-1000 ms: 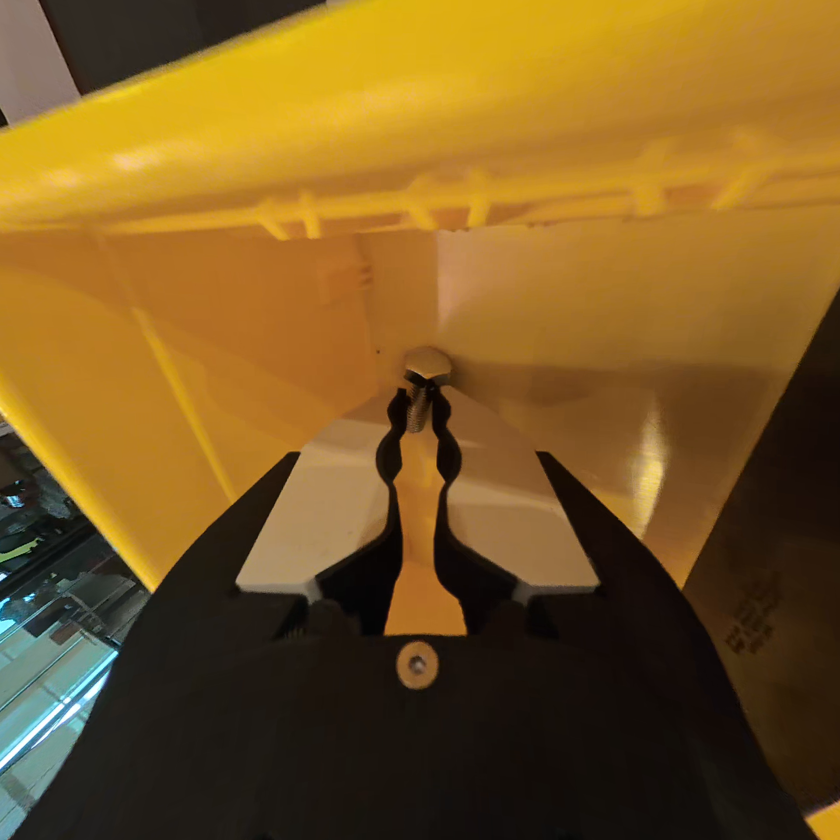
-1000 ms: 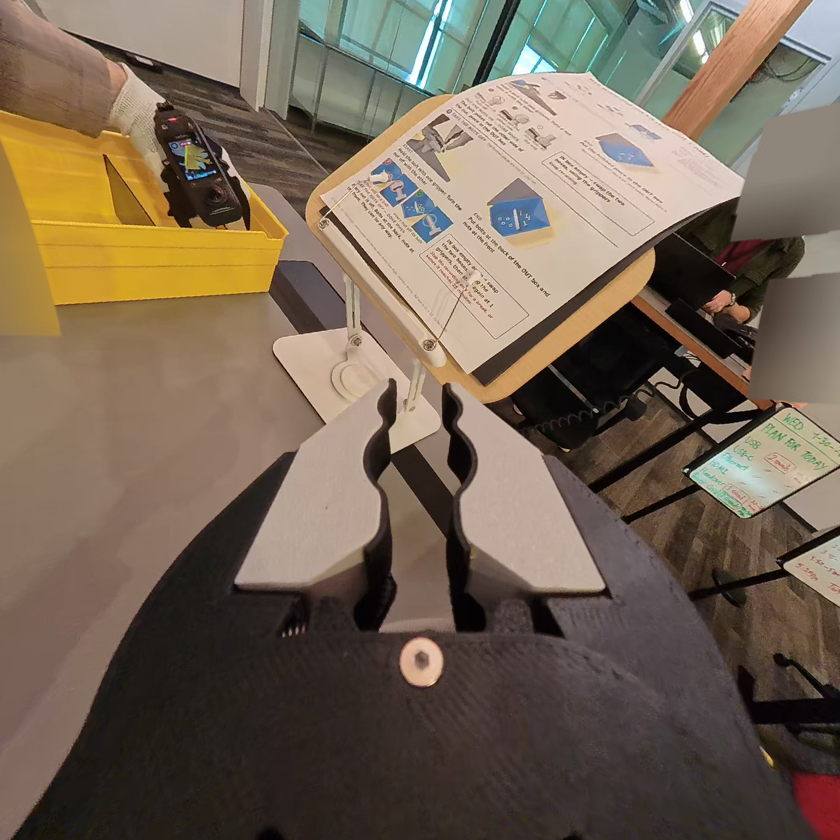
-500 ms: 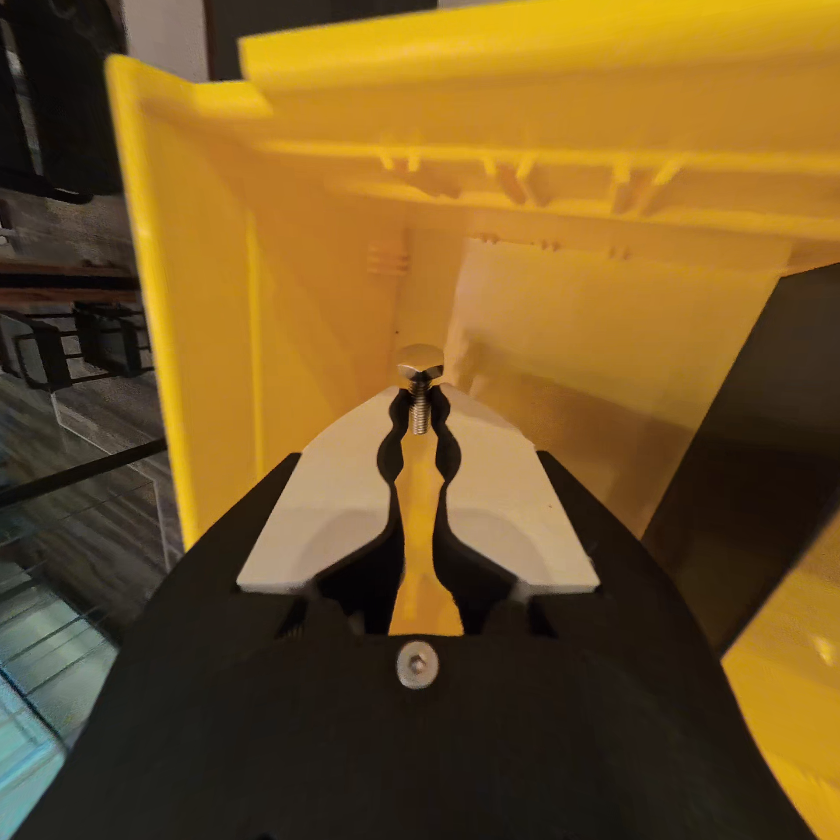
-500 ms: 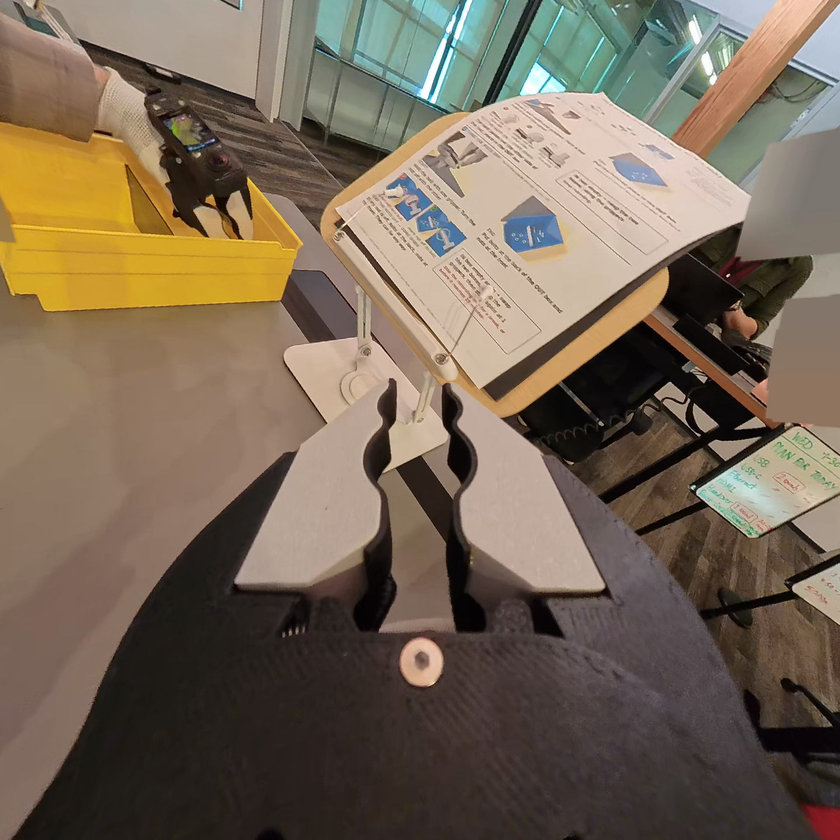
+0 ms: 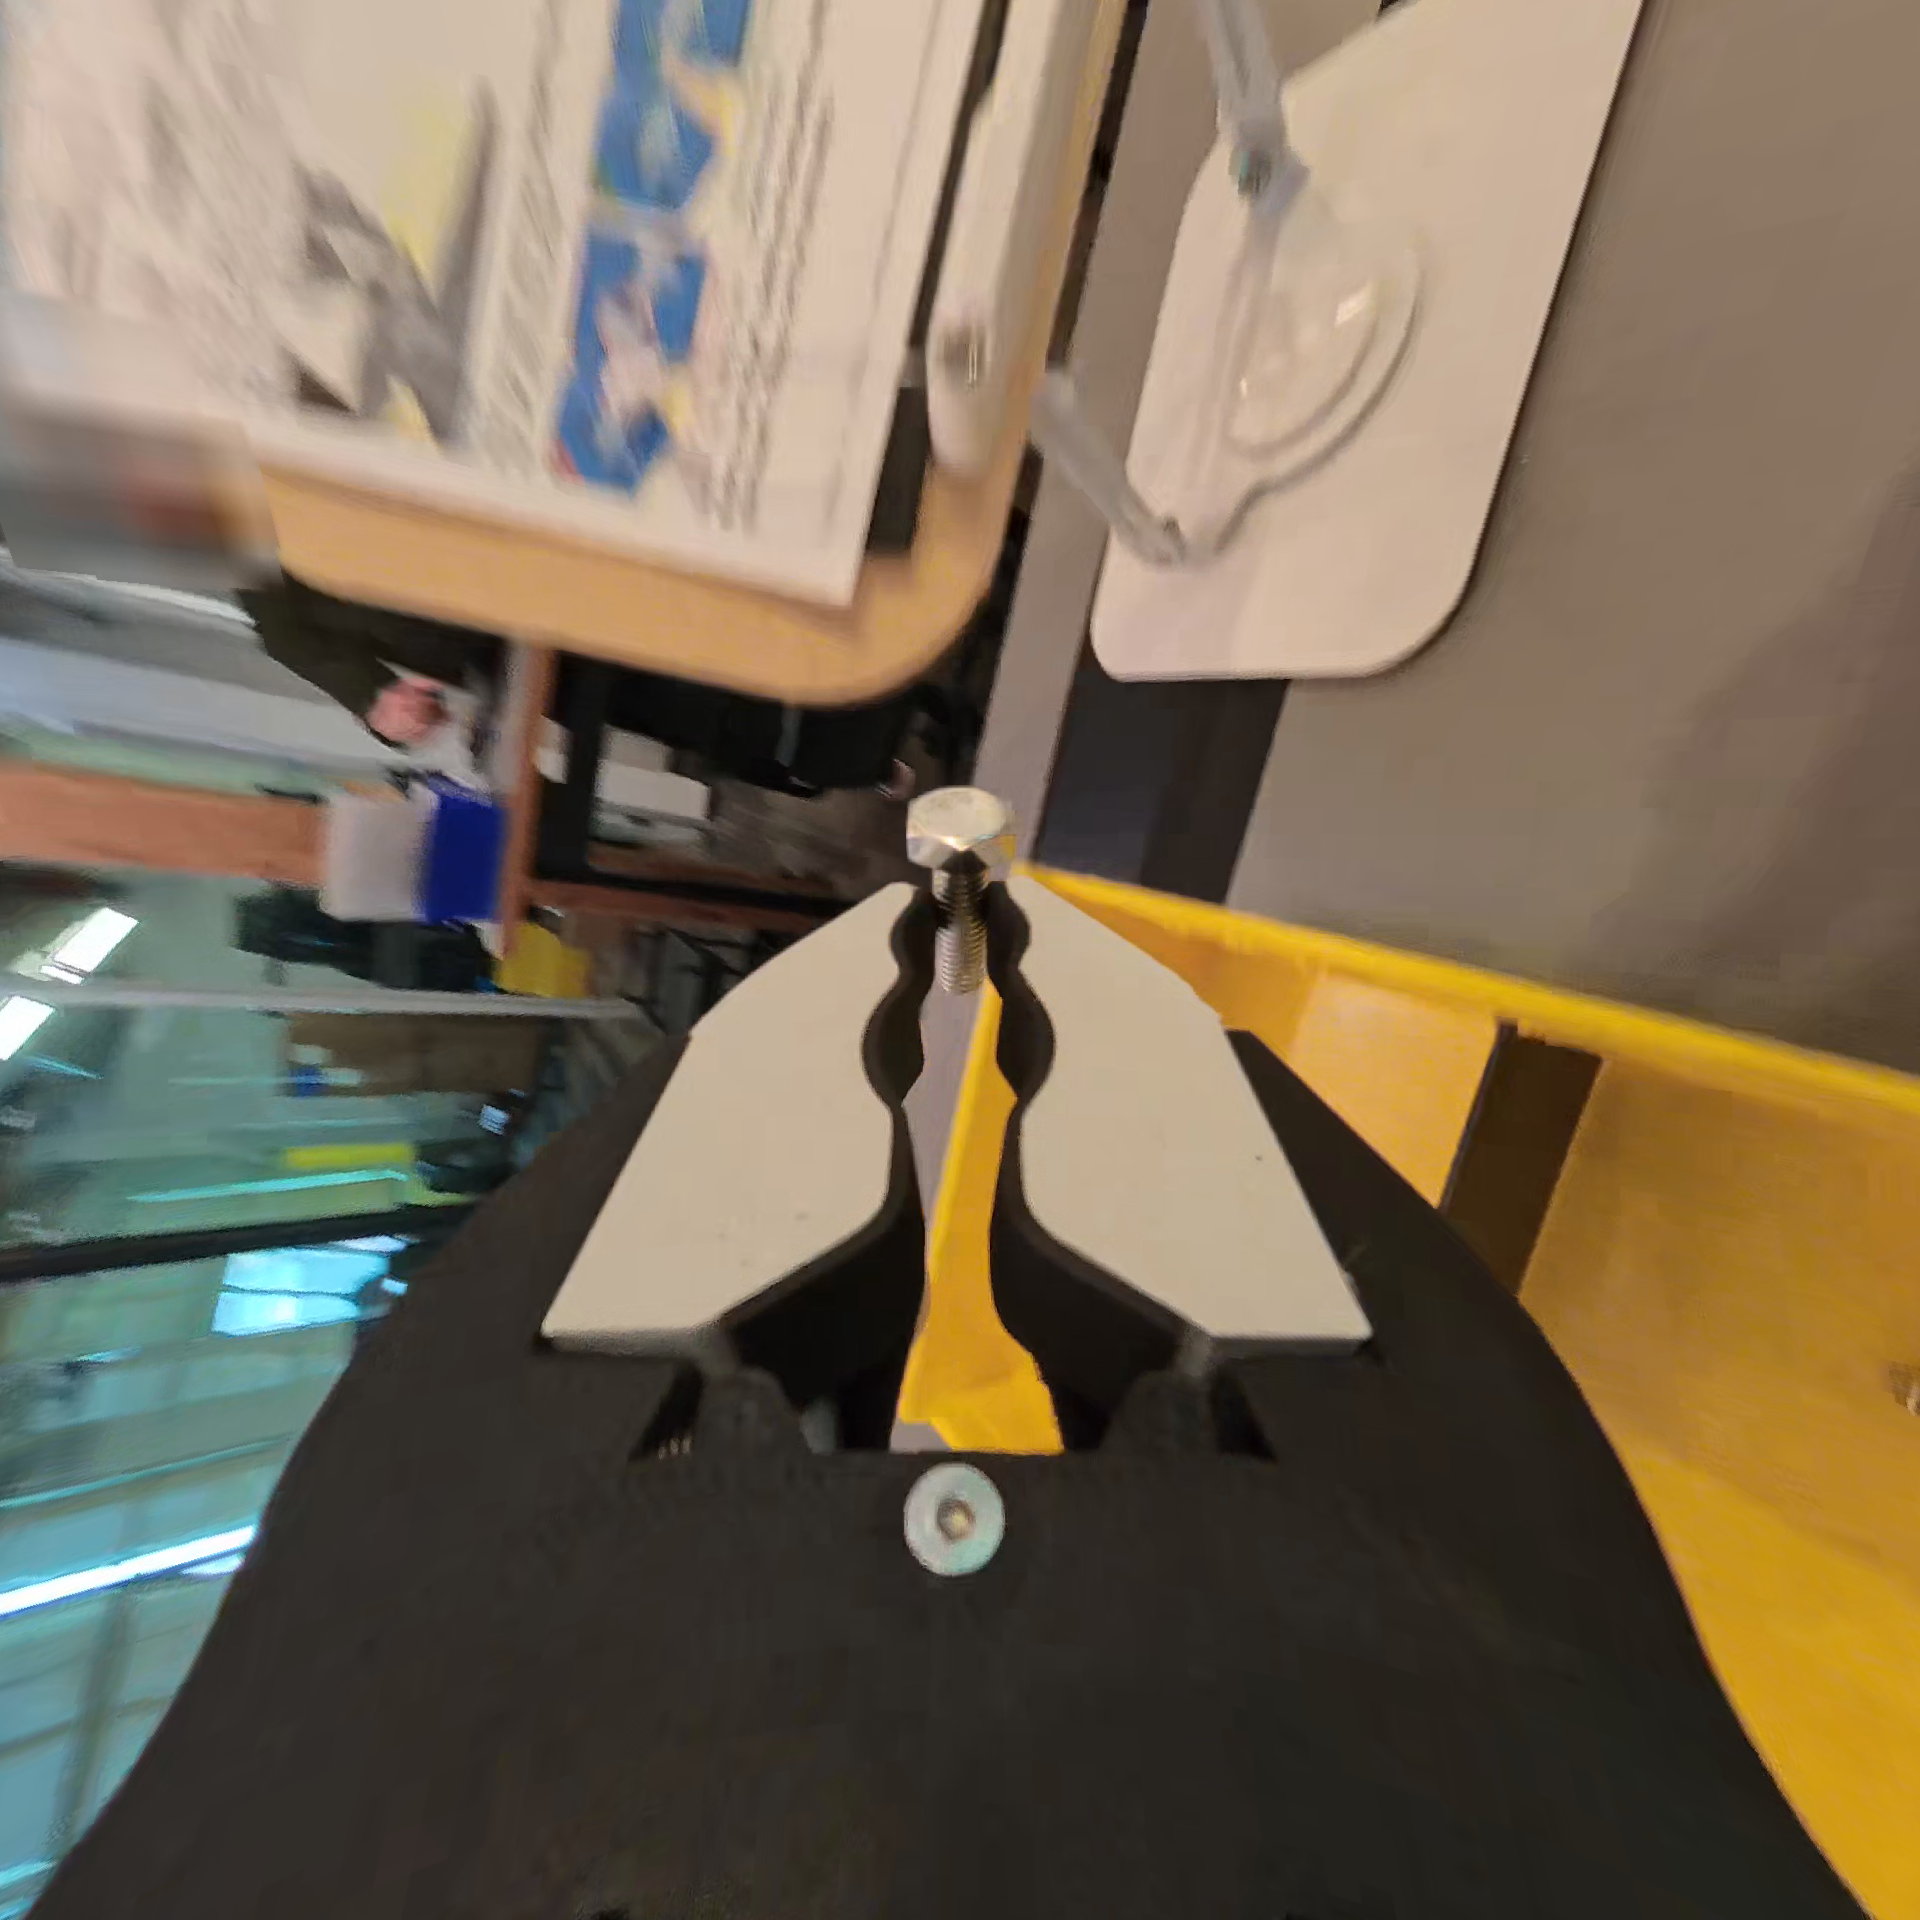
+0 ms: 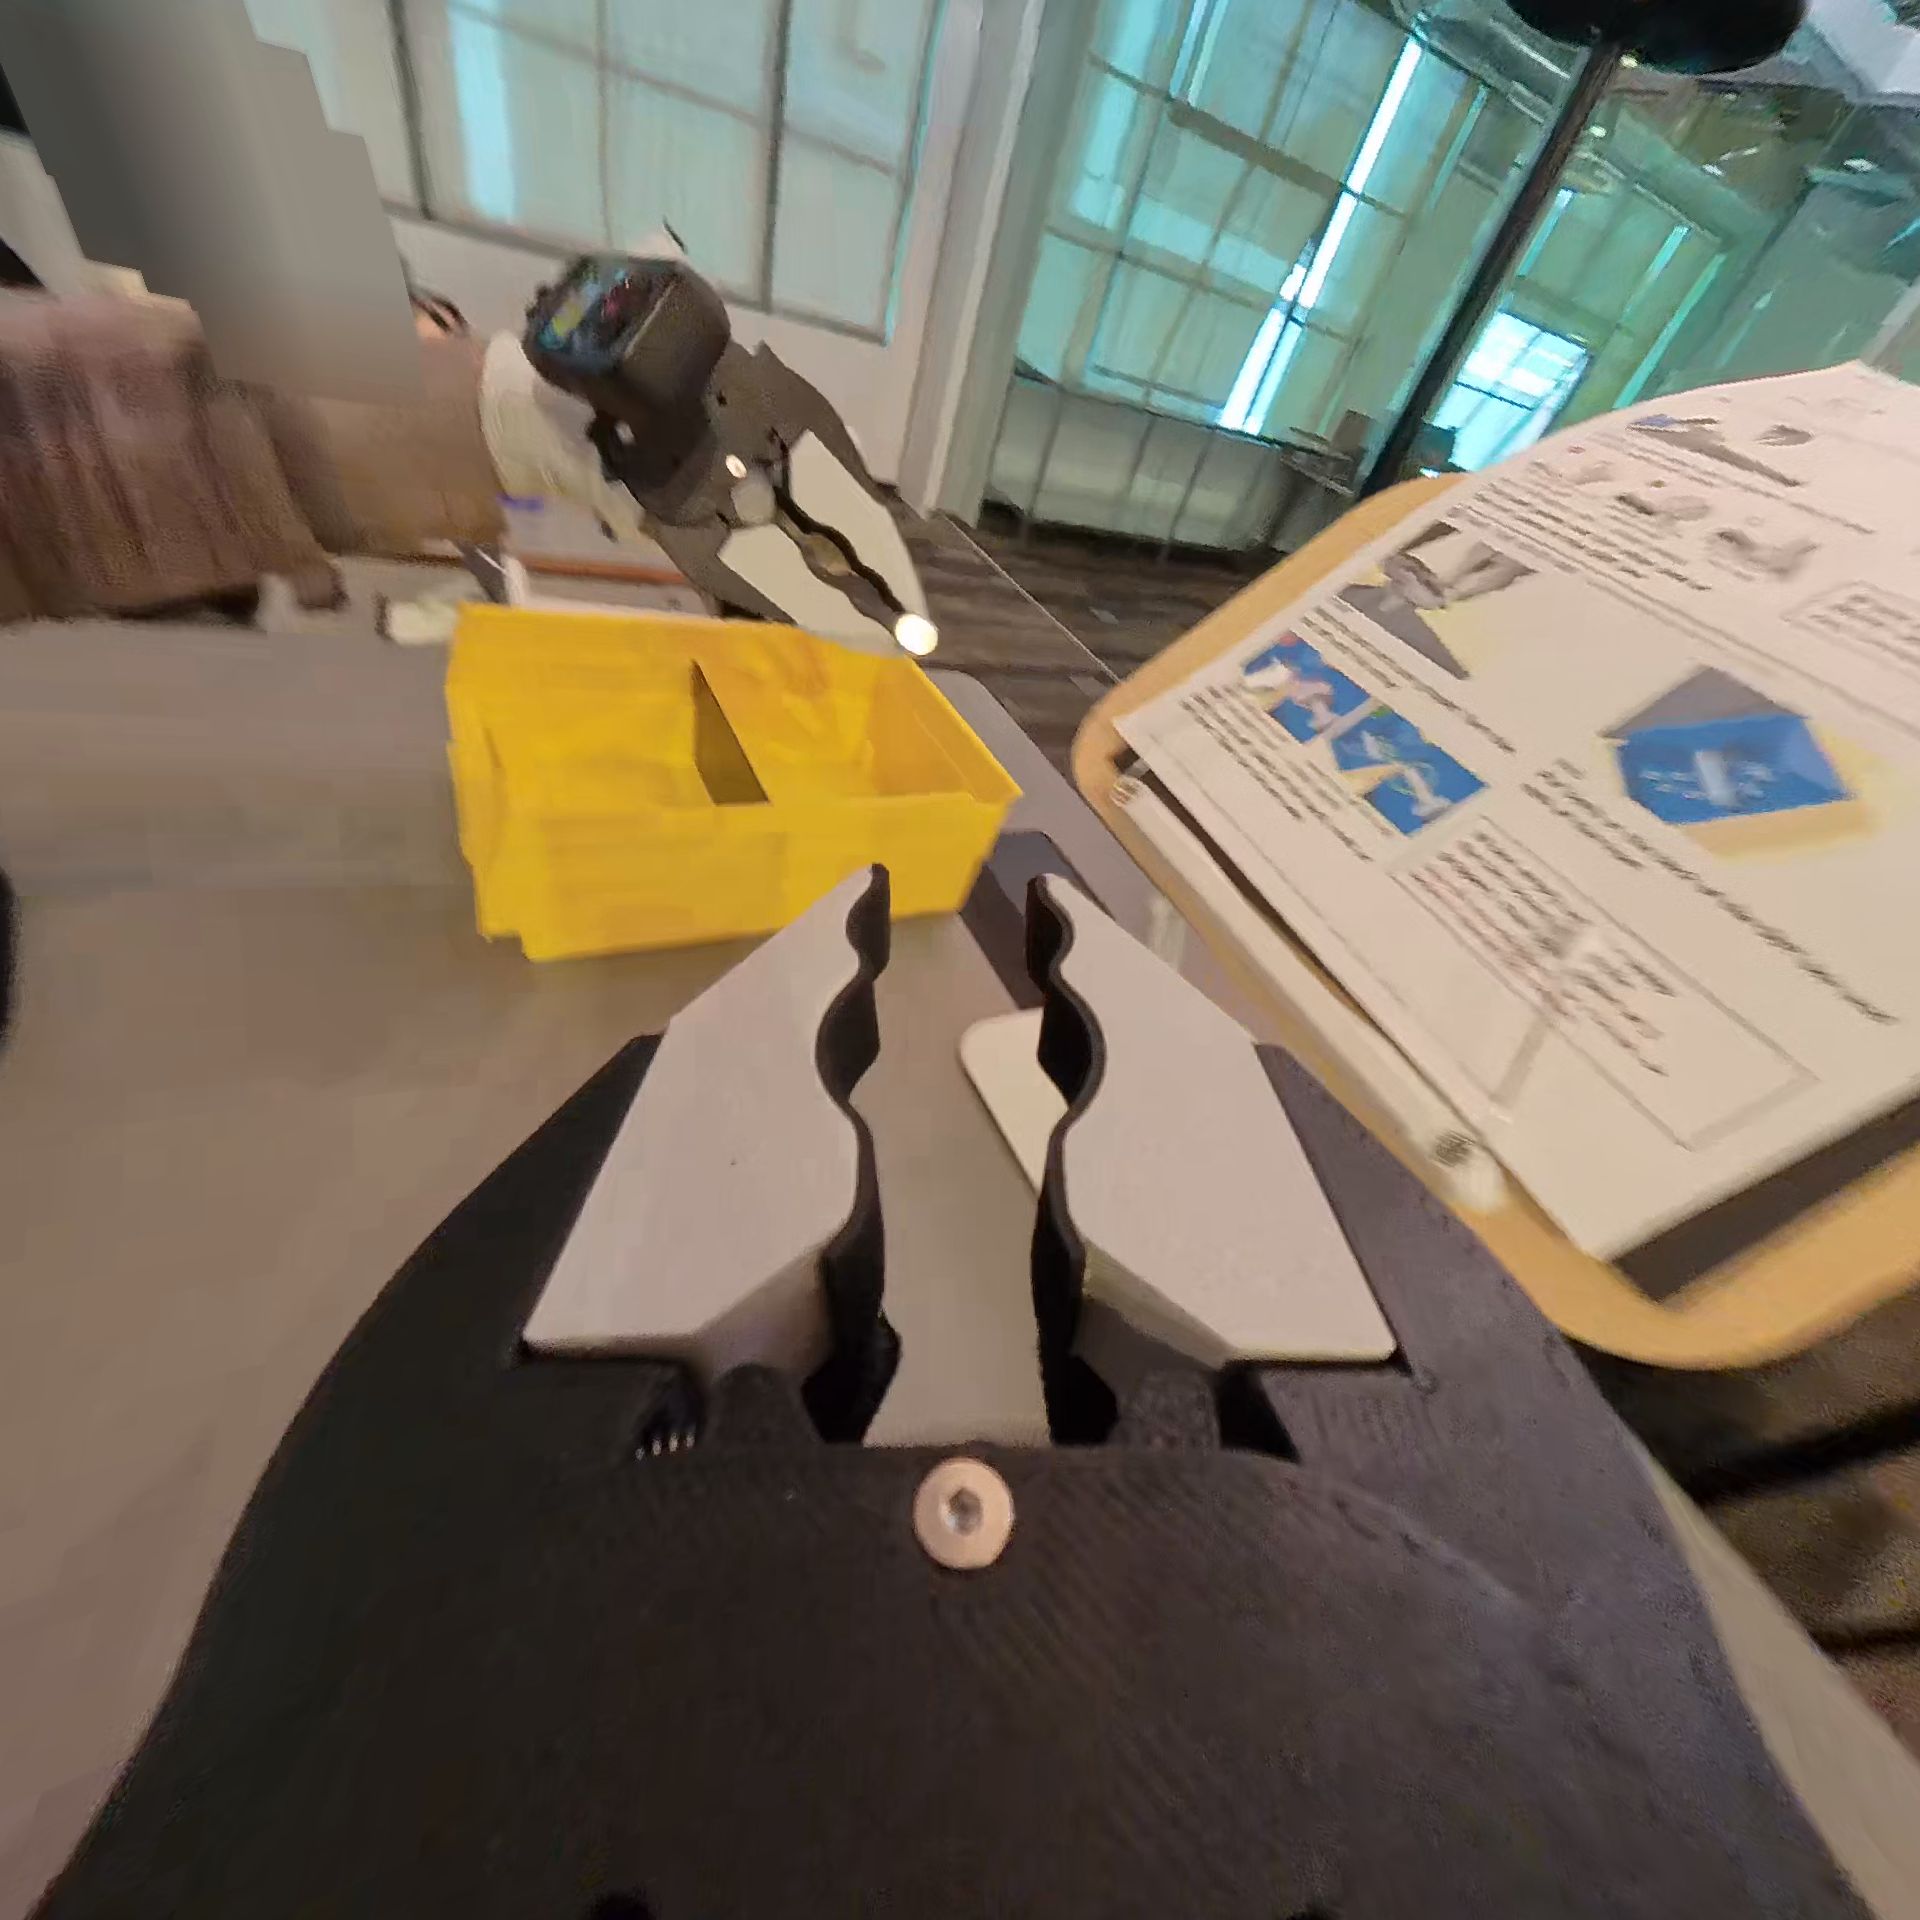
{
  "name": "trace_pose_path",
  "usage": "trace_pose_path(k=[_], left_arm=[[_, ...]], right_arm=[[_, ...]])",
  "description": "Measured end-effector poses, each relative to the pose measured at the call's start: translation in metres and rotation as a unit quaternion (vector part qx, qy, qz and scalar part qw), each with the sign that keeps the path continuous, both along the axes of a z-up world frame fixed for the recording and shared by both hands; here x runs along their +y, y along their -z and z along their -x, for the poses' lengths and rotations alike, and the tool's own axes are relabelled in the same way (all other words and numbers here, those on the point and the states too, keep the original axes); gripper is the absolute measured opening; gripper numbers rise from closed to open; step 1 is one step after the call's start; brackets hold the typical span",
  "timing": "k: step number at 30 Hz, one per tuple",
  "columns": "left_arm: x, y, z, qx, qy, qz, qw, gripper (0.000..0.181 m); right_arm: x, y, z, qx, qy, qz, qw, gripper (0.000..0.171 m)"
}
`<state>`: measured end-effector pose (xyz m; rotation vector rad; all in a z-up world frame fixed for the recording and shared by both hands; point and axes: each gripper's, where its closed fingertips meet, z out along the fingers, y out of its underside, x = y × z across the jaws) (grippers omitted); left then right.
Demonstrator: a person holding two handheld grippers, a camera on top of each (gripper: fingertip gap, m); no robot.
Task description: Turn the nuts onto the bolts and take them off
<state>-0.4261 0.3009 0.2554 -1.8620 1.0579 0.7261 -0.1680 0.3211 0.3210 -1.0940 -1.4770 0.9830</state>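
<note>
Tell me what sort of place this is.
Probably an office or lab workspace: a grey table with a yellow parts bin, an instruction sheet on a stand, and large glass partitions behind.

My left wrist camera, rolled sideways, looks close along my fingers over the yellow bin. My right wrist camera faces the bin from farther back. Both show the document stand
</note>
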Motion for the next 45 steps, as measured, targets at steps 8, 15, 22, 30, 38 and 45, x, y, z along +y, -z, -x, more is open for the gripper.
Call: trace_pose_path(k=[8, 15, 22, 30, 38, 45], left_arm=[[-0.006, -0.062, -0.142, 0.251, 0.121, -0.175, 0.944, 0.01], [-0.019, -0.07, -0.221, 0.412, 0.218, -0.253, 0.848, 0.01], [-0.028, -0.062, -0.261, 0.468, 0.295, -0.266, 0.789, 0.01], [-0.03, -0.053, -0.265, 0.493, 0.332, -0.248, 0.765, 0.009], [-0.026, -0.047, -0.255, 0.439, 0.299, -0.201, 0.823, 0.014], [-0.033, -0.06, -0.263, -0.055, 0.165, -0.099, 0.98, 0.033]], right_arm=[[-0.037, 0.009, 0.032, 0.038, -0.111, 0.209, 0.971, 0.032], [-0.03, -0.009, 0.004, 0.079, -0.245, 0.385, 0.886, 0.031], [-0.043, -0.007, -0.003, 0.065, -0.322, 0.439, 0.836, 0.024], [-0.059, 0.003, 0.007, 0.032, -0.331, 0.44, 0.834, 0.009], [-0.043, -0.001, 0.014, 0.086, -0.272, 0.393, 0.874, 0.007], [-0.019, -0.009, -0.001, 0.148, -0.22, 0.281, 0.922, 0.008]])
